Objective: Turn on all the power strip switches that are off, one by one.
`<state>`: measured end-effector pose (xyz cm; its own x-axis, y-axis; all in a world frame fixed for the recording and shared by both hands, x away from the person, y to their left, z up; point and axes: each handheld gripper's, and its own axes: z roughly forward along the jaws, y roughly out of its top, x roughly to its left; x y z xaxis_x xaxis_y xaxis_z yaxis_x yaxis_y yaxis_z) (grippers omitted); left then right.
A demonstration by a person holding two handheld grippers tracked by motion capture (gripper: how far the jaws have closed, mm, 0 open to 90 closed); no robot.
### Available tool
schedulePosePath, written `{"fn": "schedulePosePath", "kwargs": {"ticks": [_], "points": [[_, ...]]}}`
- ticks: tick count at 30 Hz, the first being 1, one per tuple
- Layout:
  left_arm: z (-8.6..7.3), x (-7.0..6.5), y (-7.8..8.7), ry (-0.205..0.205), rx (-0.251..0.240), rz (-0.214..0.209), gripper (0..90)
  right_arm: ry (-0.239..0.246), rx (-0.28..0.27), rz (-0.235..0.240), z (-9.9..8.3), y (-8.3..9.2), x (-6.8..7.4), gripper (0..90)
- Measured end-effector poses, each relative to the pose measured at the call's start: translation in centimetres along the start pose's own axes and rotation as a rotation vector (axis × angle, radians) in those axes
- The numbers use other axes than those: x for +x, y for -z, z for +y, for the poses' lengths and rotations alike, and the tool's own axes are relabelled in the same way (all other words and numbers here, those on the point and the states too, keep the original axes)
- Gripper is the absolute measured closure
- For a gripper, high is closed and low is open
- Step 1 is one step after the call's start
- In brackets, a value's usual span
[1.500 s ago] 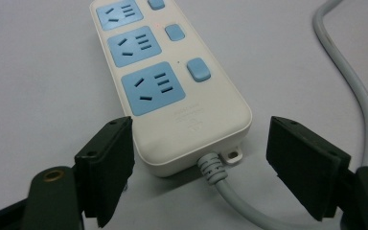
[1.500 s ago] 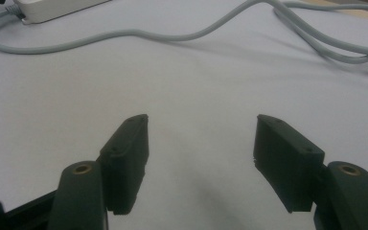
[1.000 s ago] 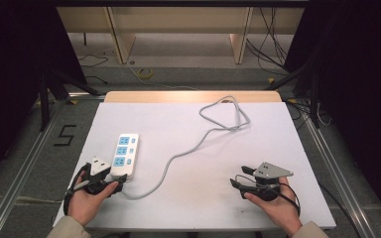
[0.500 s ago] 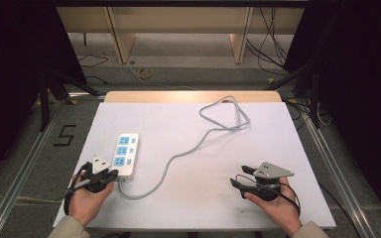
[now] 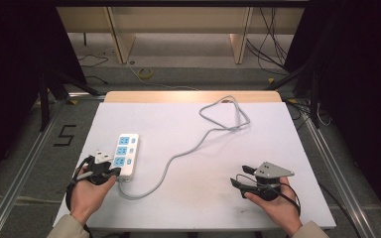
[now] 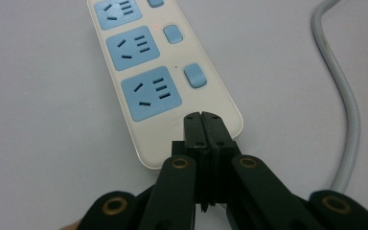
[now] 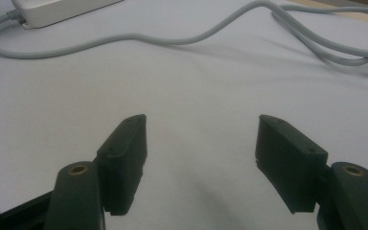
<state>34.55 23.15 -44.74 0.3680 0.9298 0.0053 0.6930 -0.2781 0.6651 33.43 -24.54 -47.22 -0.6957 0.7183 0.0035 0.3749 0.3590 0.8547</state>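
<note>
A white power strip [image 5: 124, 154] with blue sockets lies on the left of the white table [image 5: 278, 129]. Its grey cable [image 5: 198, 141] runs right and loops at the back. My left gripper [image 5: 114, 171] is shut, jaws pressed together with nothing between them. In the left gripper view its tips [image 6: 203, 117] sit over the near end of the strip [image 6: 148, 72], beside the cable [image 6: 345, 105]. My right gripper [image 5: 238, 176] rests near the front right, open and empty. In the right gripper view, its jaws [image 7: 201, 129] stand wide over bare table, with the cable [image 7: 172, 40] and the strip's end [image 7: 57, 12] beyond.
A wooden strip [image 5: 193, 96] edges the table's far side. Metal rails [image 5: 34, 148] run along the floor on both sides, and a "5" mark [image 5: 64, 135] lies at the left. Loose cables [image 5: 273, 39] trail on the floor behind.
My left hand has edged a little toward the strip's near end. The right hand and the cable have kept still.
</note>
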Motion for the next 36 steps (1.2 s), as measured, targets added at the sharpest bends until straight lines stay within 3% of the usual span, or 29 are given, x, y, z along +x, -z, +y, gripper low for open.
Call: {"fn": "schedulePosePath", "kwargs": {"ticks": [13,36], "points": [[2.1,0.1,-1.1,0.022,0.063,-0.020,89.8,-0.001,0.003,-0.003,0.0,0.0,-0.1,36.1],[4.6,0.1,-3.1,0.054,0.093,-0.019,89.8,0.000,0.003,-0.002,0.0,0.0,-0.1,36.0]]}}
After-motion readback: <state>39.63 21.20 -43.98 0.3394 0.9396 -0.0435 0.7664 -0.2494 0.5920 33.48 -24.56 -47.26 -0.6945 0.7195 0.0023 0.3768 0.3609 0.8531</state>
